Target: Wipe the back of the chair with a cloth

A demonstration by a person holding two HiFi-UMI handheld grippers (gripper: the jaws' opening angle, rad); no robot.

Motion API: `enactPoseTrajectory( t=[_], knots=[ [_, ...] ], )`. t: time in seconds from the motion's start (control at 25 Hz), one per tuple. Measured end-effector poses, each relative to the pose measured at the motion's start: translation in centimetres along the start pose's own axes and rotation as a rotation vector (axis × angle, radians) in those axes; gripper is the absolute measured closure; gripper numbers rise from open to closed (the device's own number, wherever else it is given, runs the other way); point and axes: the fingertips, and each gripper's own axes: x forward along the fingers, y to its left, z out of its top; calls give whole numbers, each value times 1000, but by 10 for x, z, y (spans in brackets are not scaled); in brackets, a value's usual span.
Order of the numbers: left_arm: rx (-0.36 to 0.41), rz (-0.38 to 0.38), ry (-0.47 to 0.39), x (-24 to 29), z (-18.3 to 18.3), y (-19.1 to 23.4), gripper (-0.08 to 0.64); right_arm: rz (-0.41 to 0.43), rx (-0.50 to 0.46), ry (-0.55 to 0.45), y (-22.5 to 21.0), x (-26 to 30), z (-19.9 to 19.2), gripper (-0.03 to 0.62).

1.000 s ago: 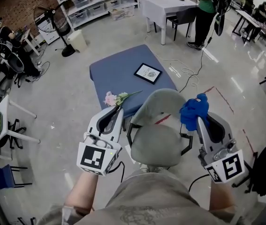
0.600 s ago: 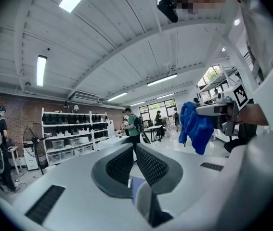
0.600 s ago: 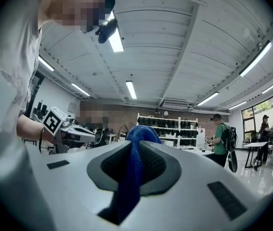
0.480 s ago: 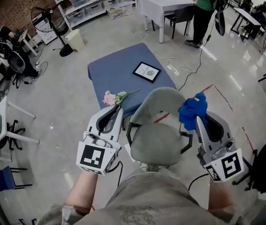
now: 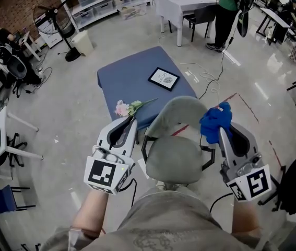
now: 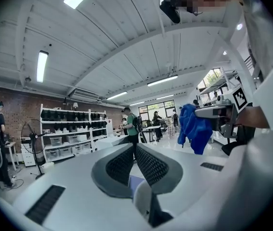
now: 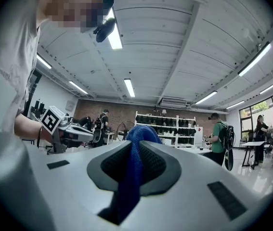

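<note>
A grey office chair stands right below me, its backrest toward the blue table. My right gripper is shut on a blue cloth, which bunches up just right of the backrest's upper edge. In the right gripper view the cloth runs pinched between the two pads. My left gripper hovers left of the chair, jaws shut with nothing between them. The cloth and right gripper also show in the left gripper view.
A low blue table beyond the chair carries a framed picture and a pink flower. A person in green stands by a white table. A fan, shelves and cables surround the floor.
</note>
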Motion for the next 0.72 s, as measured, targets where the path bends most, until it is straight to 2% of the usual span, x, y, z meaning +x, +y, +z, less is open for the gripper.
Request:
enactPoseTrajectory(
  t=[0.24,0.44,0.72],
  knots=[
    [10,-5,-5,3,-1,5,523,-2,-4,4,1,6,1,531],
    [-23,-4,-7,6,1,7,523,0,-11,-2,1,12,3,531],
    [-25,-6,-12,6,2,10,523,24,-14,-28,8,17,9,531]
  ],
)
